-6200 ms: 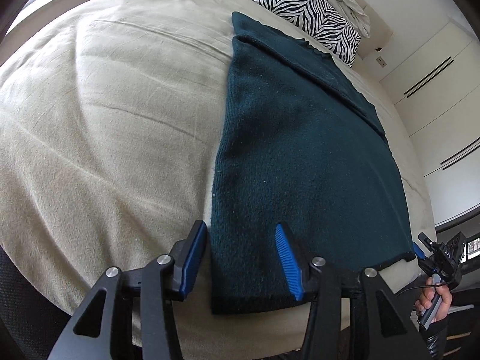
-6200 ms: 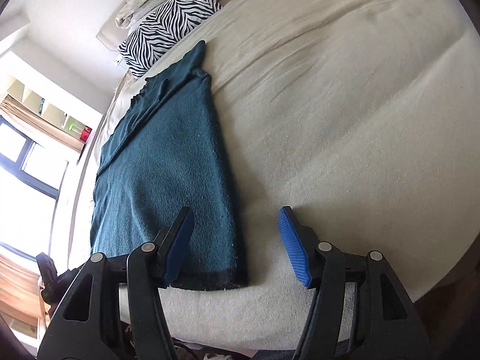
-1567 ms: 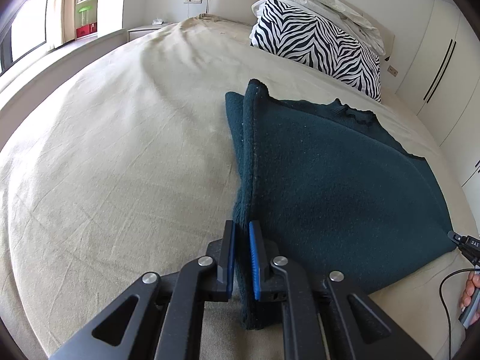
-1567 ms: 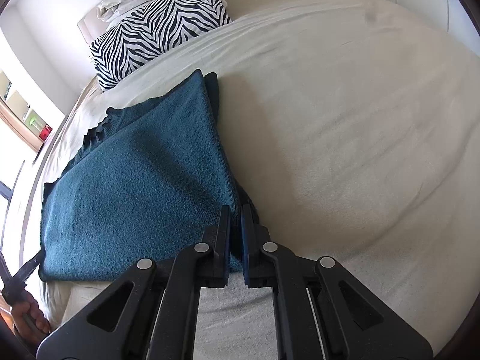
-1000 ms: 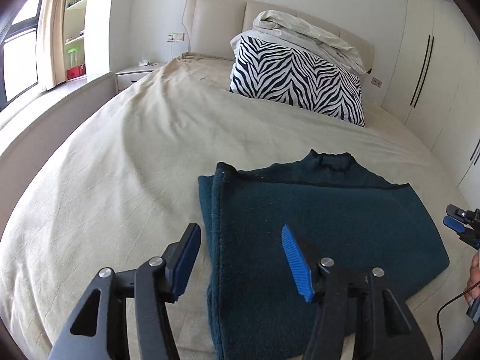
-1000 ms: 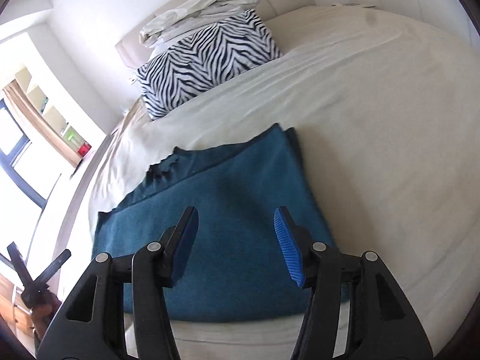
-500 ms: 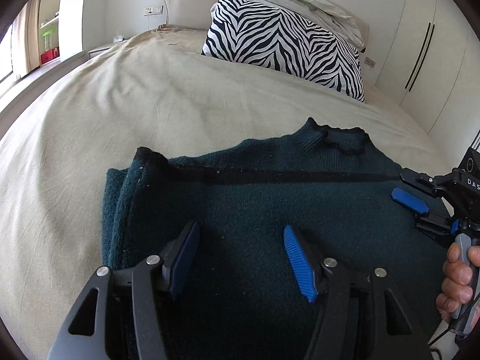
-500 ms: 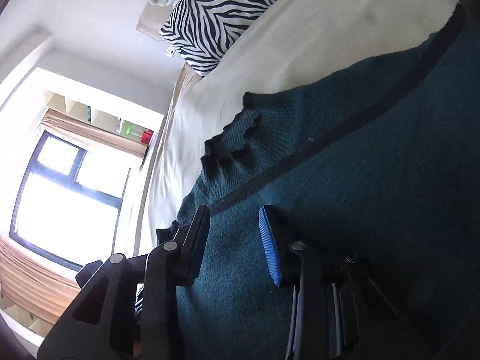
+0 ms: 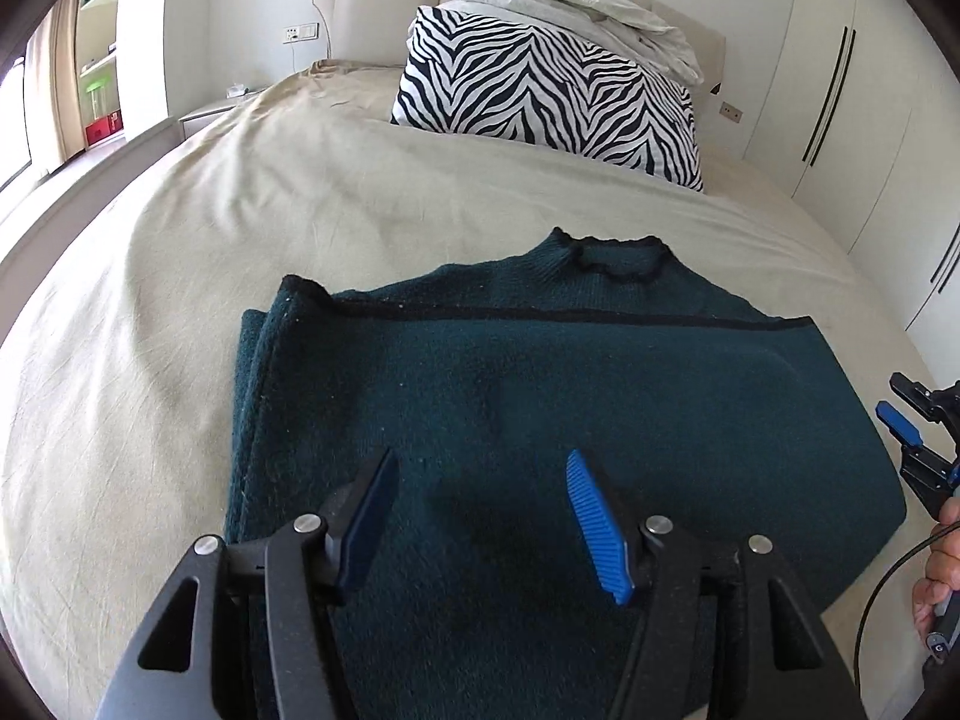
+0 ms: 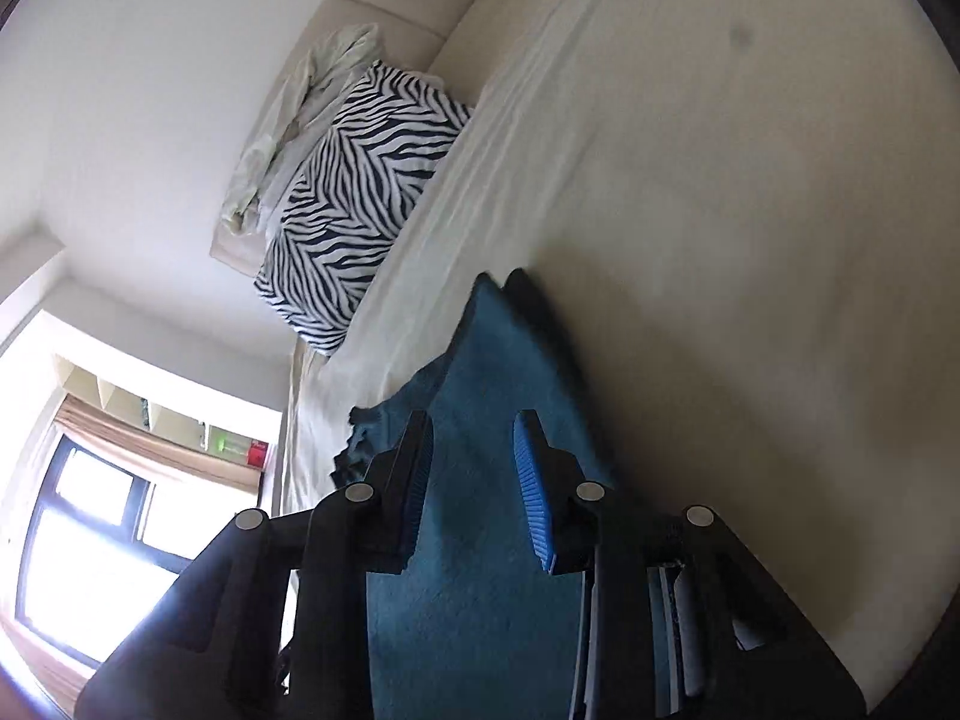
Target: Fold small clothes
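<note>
A dark teal knitted sweater (image 9: 570, 384) lies folded on the beige bed (image 9: 300, 192), collar toward the headboard, with a black-trimmed edge laid across it. My left gripper (image 9: 480, 480) hovers over its near part, open, nothing between the pads. My right gripper (image 9: 915, 450) is just off the sweater's right edge, held by a hand (image 9: 942, 564). In the right wrist view, rolled sideways, the right gripper (image 10: 472, 438) stands narrowly open, with the sweater (image 10: 480, 360) beyond the pads and not pinched.
A zebra-striped pillow (image 9: 552, 96) with crumpled white bedding on top leans at the headboard. White wardrobe doors (image 9: 840, 90) line the right wall. A bright window (image 10: 90, 540) and shelves are on the far side. The bed (image 10: 750, 240) spreads wide around the sweater.
Both grippers, earlier shut on the sweater's fold, let go. The right jaws narrowed, rolled sideways and drew back off the sweater's right edge. The left gripper shifted over the sweater's near part.
</note>
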`<state>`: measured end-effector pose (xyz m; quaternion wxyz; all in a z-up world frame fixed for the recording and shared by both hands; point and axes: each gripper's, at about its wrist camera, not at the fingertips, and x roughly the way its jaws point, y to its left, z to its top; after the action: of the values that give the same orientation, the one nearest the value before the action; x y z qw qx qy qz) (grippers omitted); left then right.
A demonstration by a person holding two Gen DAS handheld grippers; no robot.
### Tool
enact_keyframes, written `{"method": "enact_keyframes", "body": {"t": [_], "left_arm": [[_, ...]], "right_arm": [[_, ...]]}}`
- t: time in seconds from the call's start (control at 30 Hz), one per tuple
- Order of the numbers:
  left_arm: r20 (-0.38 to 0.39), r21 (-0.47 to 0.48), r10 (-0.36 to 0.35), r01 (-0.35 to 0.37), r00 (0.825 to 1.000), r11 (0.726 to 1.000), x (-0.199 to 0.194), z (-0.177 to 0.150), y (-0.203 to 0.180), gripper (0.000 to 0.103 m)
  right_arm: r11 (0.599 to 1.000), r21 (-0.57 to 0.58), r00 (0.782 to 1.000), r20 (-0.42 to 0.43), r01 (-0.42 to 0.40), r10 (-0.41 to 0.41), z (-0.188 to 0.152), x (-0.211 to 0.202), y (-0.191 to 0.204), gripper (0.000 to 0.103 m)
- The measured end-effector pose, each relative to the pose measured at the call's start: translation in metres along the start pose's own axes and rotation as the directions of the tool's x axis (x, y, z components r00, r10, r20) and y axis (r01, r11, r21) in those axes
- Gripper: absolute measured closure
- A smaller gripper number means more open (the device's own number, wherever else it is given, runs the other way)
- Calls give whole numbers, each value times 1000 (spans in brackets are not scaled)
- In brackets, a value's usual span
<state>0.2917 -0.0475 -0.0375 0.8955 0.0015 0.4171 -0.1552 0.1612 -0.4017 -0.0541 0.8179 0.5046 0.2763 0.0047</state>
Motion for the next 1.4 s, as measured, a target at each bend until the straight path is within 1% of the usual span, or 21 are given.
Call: {"method": "enact_keyframes", "body": {"t": [0.07,0.1,0.17,0.2,0.23,0.27,0.3,0.33,0.47,0.53,0.63,0.73,0.83,0.87,1.03,1.1,1.17,1.23,1.27,1.3,1.4], "left_arm": [[-2,46,20,-20,1000,999,-14,-15,-12,40],[-20,50,33,-32,999,998,-16,-22,-13,40],[-56,46,80,-78,995,996,-14,-36,-6,40],[-69,48,107,-104,992,993,-10,-41,0,40],[-90,43,130,-126,987,991,-4,-47,9,39],[-101,30,116,-113,988,993,1,-51,17,38],[-89,21,88,-87,992,996,-1,-55,23,38],[-78,31,84,-82,993,996,-2,-57,24,38],[-52,62,113,-110,992,992,0,-62,17,36],[-56,56,108,-105,993,993,0,-61,19,36],[-60,42,94,-92,994,995,-1,-60,21,36],[-57,45,101,-98,993,994,-1,-60,20,36],[-58,39,96,-93,994,995,-2,-60,22,36],[-58,38,96,-94,994,995,-2,-60,22,36],[-60,33,87,-85,994,996,-7,-58,21,36],[-53,28,74,-72,996,997,-15,-56,21,38],[-11,13,48,-48,999,999,-30,-51,22,42],[57,15,15,-15,998,1000,-43,-45,23,43],[80,12,7,-8,997,1000,-46,-41,25,43],[71,2,3,-3,997,1000,-42,-39,28,44],[-21,-79,-40,38,999,996,-15,-38,47,62]], "right_arm": [[994,-76,985,-159,-81,68,-48,33,39,74],[989,-103,970,-230,-108,82,-71,50,53,74],[982,-95,927,-354,-164,120,-113,80,65,74],[983,-95,906,-411,-157,105,-129,95,65,74],[987,-103,894,-444,-123,65,-141,107,59,74],[991,-98,896,-443,-92,39,-148,112,49,75],[991,-74,903,-423,-110,69,-148,110,40,81],[991,-36,908,-405,-128,103,-144,107,33,83],[989,86,952,-272,-121,141,-112,73,-4,83],[987,122,975,-185,-102,124,-102,45,-24,84],[990,134,997,-59,-50,58,-83,11,-42,84],[989,147,998,44,26,-33,-70,-21,-54,84],[986,113,985,108,120,-133,-64,-49,-53,83],[982,104,978,122,157,-170,-63,-57,-52,80],[975,16,963,156,220,-220,-64,-97,-38,78],[976,-43,967,152,215,-206,-70,-100,-21,78],[975,-112,975,136,194,-178,-74,-94,5,78],[970,-177,984,96,165,-150,-81,-76,30,70],[970,-197,988,76,145,-133,-85,-65,41,52],[970,-210,992,55,124,-115,-90,-51,51,44],[970,-237,996,-52,61,-75,-106,-6,72,44]]}}
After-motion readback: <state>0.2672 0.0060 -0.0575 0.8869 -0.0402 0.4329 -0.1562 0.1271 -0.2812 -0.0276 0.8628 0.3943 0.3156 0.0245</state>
